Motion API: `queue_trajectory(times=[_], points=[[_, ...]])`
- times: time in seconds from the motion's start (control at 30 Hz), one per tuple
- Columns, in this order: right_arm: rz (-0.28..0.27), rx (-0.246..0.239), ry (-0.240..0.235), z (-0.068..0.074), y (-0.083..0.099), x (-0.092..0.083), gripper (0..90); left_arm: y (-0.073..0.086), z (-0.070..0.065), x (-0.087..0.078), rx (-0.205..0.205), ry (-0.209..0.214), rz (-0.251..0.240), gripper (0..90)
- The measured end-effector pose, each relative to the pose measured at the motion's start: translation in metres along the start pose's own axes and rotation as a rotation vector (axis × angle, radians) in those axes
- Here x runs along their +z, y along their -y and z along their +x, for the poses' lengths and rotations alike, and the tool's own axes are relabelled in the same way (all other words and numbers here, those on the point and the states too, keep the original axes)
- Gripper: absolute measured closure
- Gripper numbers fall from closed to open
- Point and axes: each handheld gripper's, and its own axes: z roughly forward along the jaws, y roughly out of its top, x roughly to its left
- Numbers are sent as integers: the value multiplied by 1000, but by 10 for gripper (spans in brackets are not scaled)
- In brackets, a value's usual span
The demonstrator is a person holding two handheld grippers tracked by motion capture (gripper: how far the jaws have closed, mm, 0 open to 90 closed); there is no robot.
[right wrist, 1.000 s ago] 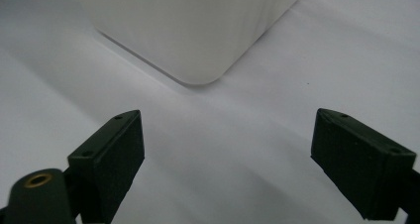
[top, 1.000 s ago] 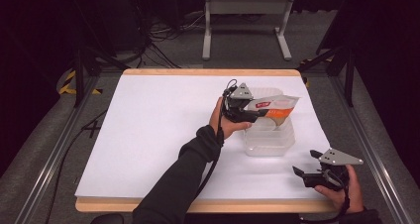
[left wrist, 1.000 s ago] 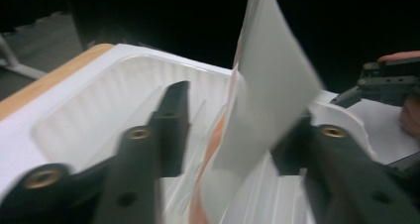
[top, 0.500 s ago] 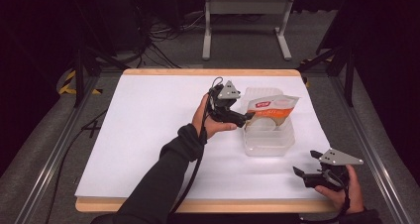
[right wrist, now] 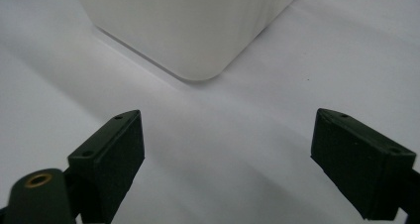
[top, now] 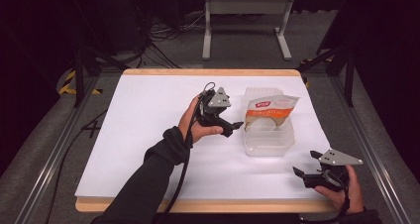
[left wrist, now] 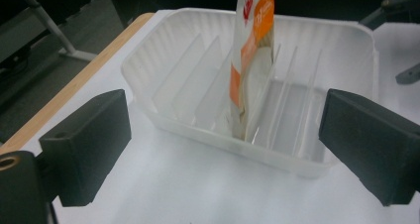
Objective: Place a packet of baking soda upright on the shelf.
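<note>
Left gripper [top: 233, 127] jaws just opened wide, nothing between them, just off the tray's [top: 270, 144] left side. Packet [top: 270, 112] stands upright in the tray's slots, right half of the table [top: 148, 115]. Right gripper [top: 307, 167] wide open, empty, near the front right corner.

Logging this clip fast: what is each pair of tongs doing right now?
Left tongs: open, jaws just opened, nothing between them; the pouch stands in the plastic tray.
Right tongs: open, holding nothing.
</note>
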Motion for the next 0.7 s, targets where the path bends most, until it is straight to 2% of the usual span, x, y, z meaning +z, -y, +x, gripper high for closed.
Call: queue_trajectory(times=[0.37, 0.63, 0.7], points=[[-9, 1, 7, 0, 0, -1, 136, 21, -1, -20, 38, -32, 52, 57], [-15, 1, 6, 0, 0, -1, 126, 44, 0, -31, 42, -58, 98, 57], [-15, 0, 6, 0, 0, -1, 125, 52, 1, -36, 55, -76, 120, 58]])
